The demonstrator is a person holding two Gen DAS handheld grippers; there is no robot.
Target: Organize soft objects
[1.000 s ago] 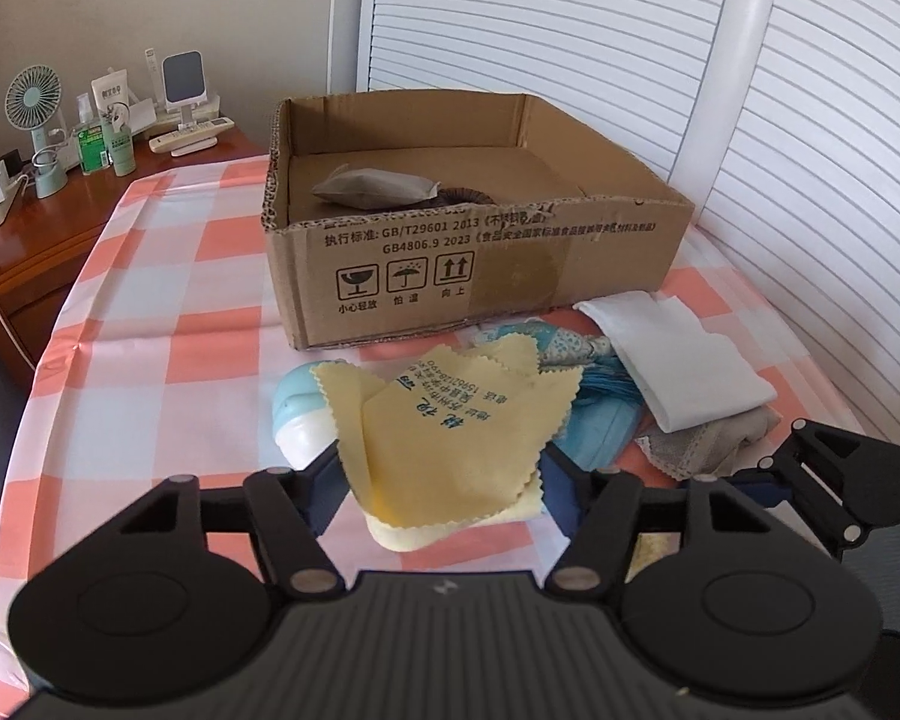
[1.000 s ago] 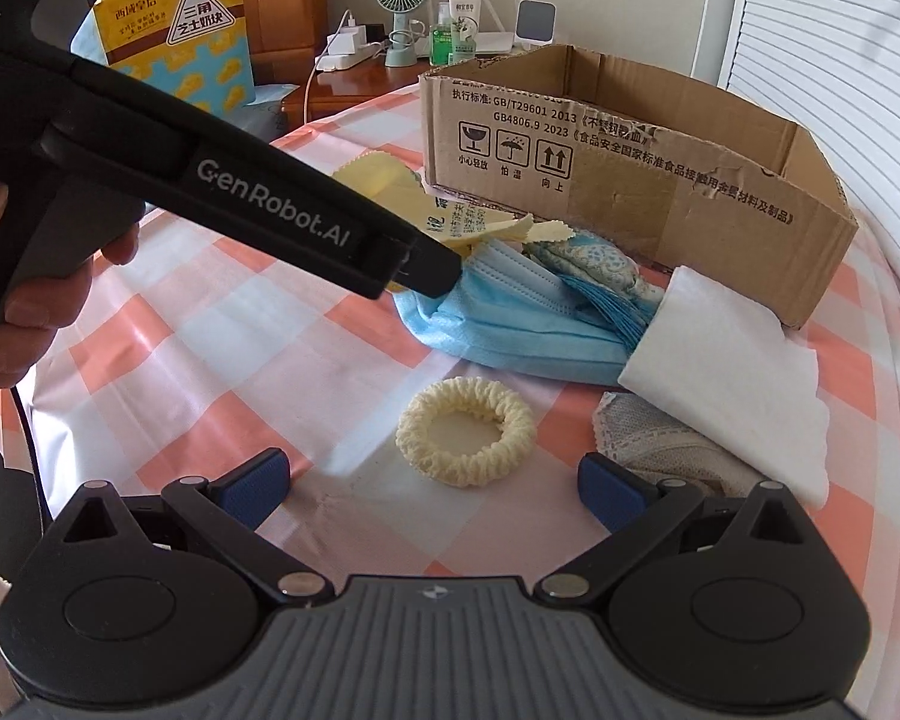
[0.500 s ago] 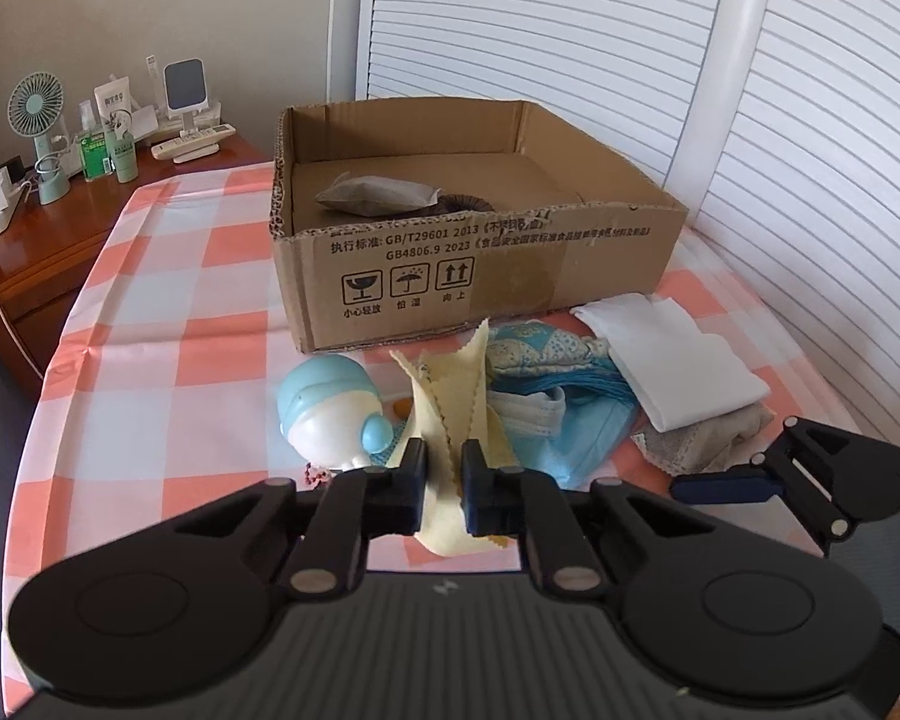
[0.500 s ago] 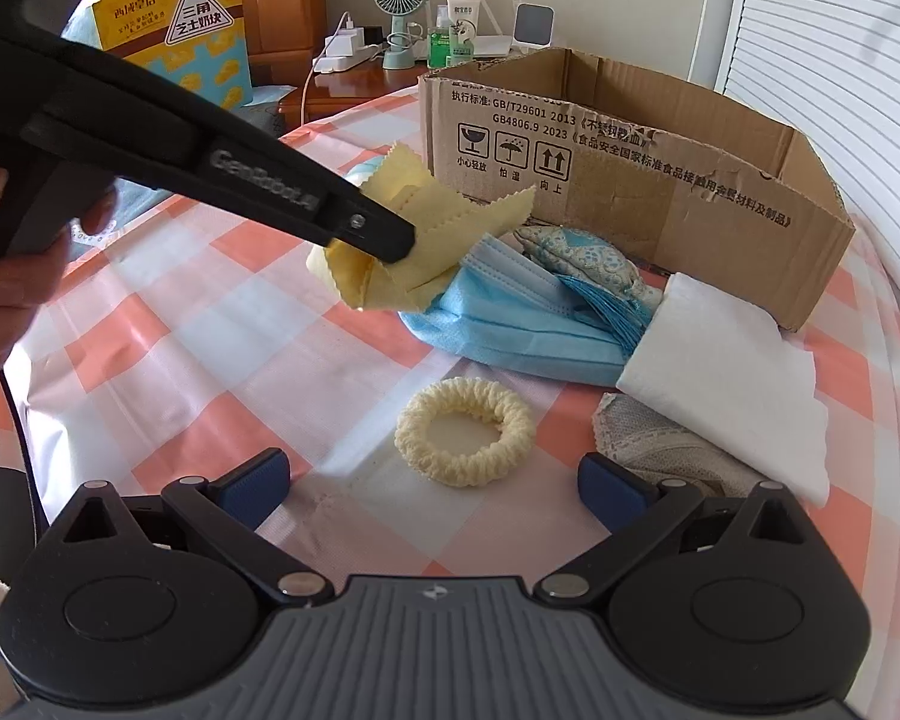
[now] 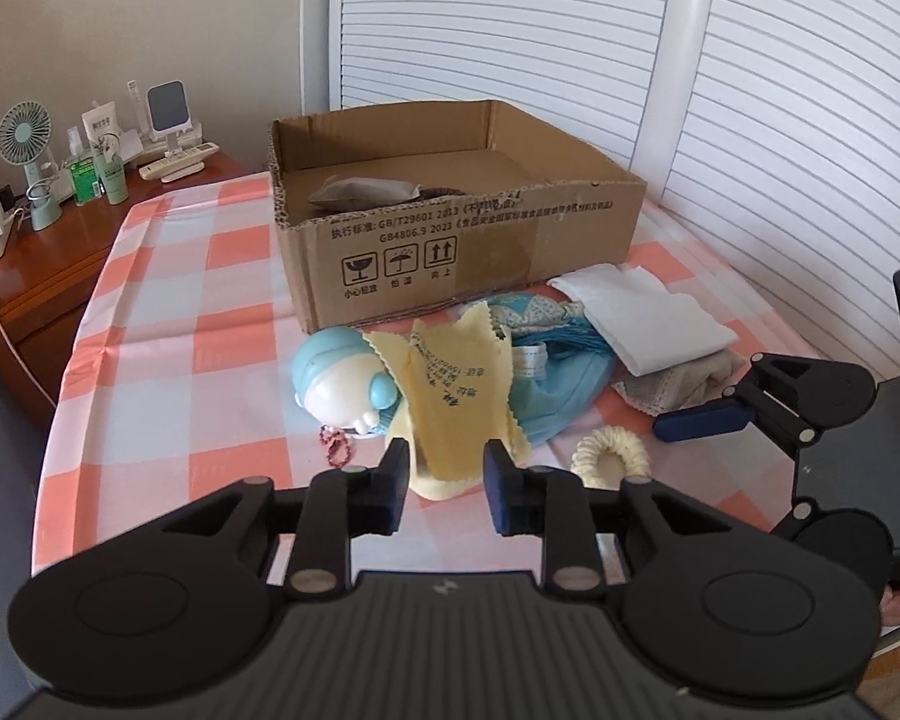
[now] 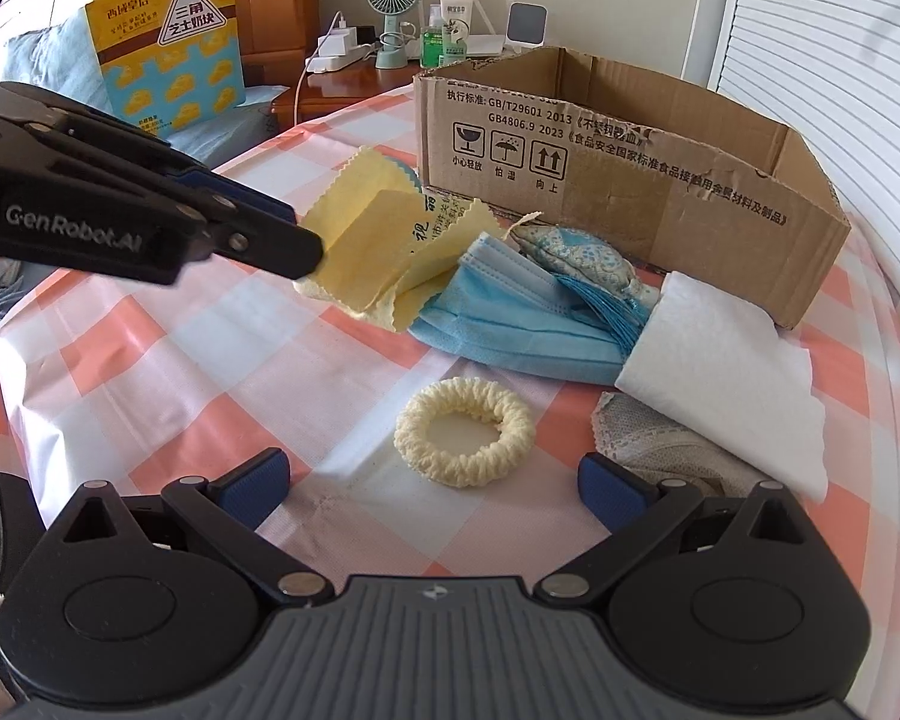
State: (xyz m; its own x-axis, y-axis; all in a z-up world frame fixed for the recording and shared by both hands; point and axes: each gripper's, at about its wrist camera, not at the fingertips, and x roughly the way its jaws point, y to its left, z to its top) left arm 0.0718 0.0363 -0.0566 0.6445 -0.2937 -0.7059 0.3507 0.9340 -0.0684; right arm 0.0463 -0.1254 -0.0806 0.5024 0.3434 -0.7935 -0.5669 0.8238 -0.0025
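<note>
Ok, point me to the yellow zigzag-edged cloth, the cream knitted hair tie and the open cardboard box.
Yellow zigzag-edged cloth [image 6: 366, 240]: right wrist view, on its folded flat face.
Cream knitted hair tie [image 6: 513, 420]: right wrist view, on the ring's right side.
Open cardboard box [image 5: 546, 240]: left wrist view, on its front wall.

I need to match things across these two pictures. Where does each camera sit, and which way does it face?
Left wrist: on the left gripper, looking down over the yellow cloth between its opening jaws, toward the box; the right gripper's finger shows at the right edge.
Right wrist: on the open right gripper, looking over the scrunchie at the box; the left gripper enters from the left.
Shared: cloth, scrunchie, mask, box.
</note>
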